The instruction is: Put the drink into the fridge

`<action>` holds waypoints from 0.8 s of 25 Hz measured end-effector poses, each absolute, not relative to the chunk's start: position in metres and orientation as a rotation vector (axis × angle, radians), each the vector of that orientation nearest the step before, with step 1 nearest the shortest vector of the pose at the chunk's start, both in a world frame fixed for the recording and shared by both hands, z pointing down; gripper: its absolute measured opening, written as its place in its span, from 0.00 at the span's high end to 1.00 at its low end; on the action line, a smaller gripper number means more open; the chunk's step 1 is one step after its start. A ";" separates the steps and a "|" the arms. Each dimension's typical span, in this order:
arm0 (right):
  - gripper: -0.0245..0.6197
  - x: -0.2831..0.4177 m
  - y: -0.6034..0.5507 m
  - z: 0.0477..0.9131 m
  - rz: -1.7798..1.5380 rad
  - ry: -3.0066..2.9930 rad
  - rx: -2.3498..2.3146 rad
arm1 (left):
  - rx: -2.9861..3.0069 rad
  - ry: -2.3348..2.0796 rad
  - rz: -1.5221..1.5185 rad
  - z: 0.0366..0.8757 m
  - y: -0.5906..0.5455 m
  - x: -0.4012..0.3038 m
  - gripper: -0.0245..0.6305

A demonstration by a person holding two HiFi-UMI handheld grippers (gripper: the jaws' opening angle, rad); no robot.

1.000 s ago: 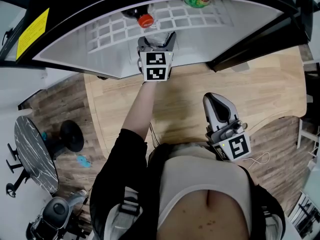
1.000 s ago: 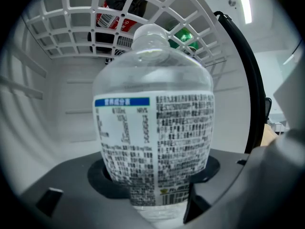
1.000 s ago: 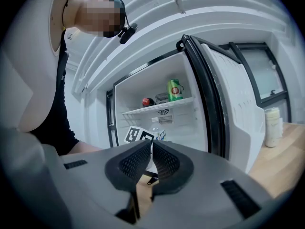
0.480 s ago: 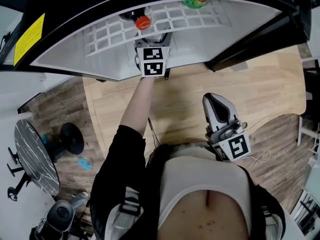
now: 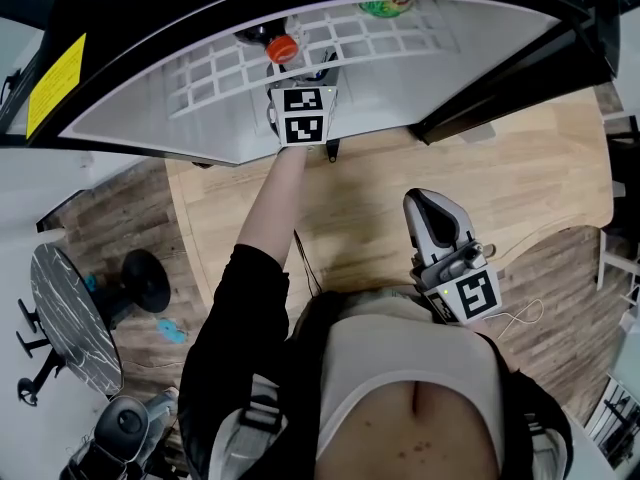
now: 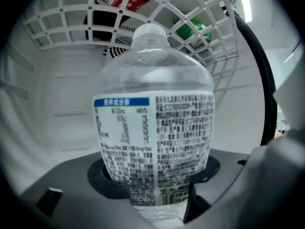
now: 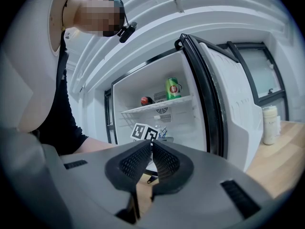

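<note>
A clear water bottle (image 6: 153,123) with a white cap and a printed label stands upright between the jaws of my left gripper (image 5: 312,76), which is shut on it. The bottle is inside the open fridge, below the white wire shelf (image 6: 71,13). In the head view my left arm reaches under that wire shelf (image 5: 220,68). My right gripper (image 5: 432,218) hangs back close to my body over the wooden table, jaws shut with nothing in them. From the right gripper view the left gripper's marker cube (image 7: 145,132) shows in the fridge opening.
On the wire shelf stand a dark bottle with a red cap (image 5: 282,48) and a green can (image 5: 392,6). The fridge door (image 7: 233,109) stands open on the right. A pale bottle (image 7: 270,124) stands on the wooden table (image 5: 520,178).
My left gripper has moved a little deeper into the fridge with the water bottle. The right gripper has stayed where it was.
</note>
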State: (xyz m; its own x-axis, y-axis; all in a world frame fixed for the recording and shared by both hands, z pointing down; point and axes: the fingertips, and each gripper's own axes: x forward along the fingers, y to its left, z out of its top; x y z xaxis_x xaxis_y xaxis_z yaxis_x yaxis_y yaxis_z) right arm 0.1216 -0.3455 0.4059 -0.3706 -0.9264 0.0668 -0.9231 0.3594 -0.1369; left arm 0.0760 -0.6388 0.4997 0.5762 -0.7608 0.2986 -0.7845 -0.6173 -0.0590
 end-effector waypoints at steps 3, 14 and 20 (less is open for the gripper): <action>0.91 0.122 -0.344 0.406 -0.236 2.566 -1.758 | 2.722 -1.337 0.449 0.499 -0.642 0.077 0.47; 0.91 0.126 -0.338 0.407 -0.243 2.548 -1.792 | 2.731 -1.336 0.431 0.502 -0.652 0.078 0.47; 0.91 0.131 -0.332 0.406 -0.242 2.522 -1.818 | 2.734 -1.331 0.434 0.501 -0.652 0.078 0.47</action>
State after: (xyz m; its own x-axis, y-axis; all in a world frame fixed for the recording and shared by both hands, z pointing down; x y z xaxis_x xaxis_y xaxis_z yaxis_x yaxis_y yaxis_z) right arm 0.1308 -0.3318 0.4058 -0.3199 -0.9447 0.0714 -0.9411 0.3082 -0.1391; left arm 0.0781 -0.6518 0.5007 0.5850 -0.7606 0.2816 -0.7804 -0.6224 -0.0597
